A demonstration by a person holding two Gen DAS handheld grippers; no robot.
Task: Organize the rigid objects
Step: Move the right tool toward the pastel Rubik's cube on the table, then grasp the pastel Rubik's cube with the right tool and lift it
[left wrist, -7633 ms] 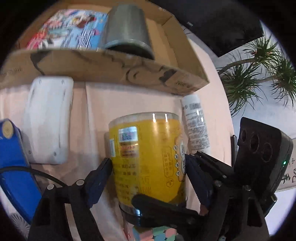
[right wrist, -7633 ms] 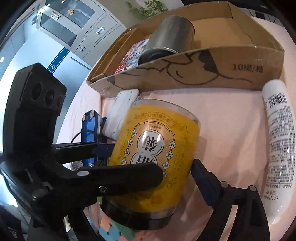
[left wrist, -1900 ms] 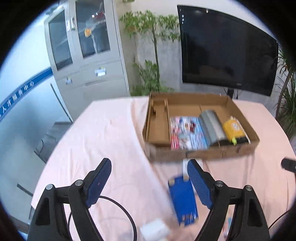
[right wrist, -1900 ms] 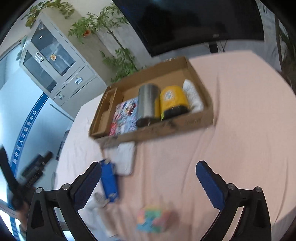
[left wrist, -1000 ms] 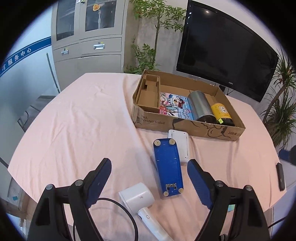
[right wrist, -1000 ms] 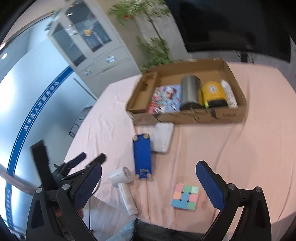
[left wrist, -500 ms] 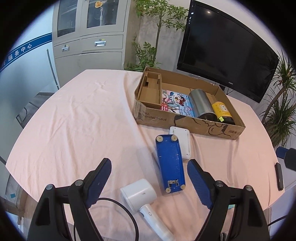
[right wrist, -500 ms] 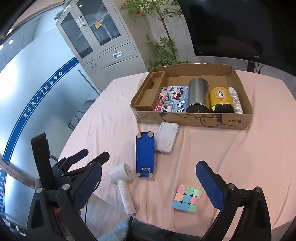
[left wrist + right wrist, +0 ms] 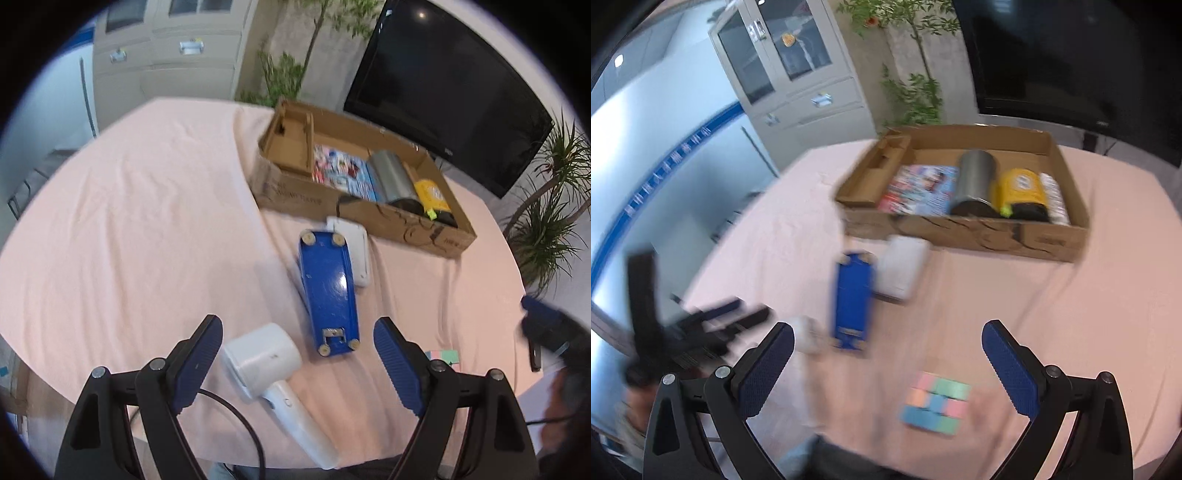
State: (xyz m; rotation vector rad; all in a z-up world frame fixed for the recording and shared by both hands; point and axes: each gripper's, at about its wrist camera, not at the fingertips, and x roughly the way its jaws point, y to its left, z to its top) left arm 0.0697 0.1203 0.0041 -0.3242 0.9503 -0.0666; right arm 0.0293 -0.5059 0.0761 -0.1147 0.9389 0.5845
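both claws – the left claw (image 9: 297, 352) and the right claw (image 9: 888, 365) – had dipped closer to the table, spread wide and empty, with the yellow jar (image 9: 1021, 192) already in the box (image 9: 997, 230) – so the cube (image 9: 936, 402) or dryer (image 9: 267, 362) looked next.

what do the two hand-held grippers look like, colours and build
Both match. The left hand-held gripper has two black angular arms with cut-out openings and silver pivot screws, each ending in a blue ribbed finger pad. The right hand-held gripper has the same black frame, silver screws and blue textured pads. In the right wrist view, the left one shows as a blurred black body. No sleeves are clearly visible.
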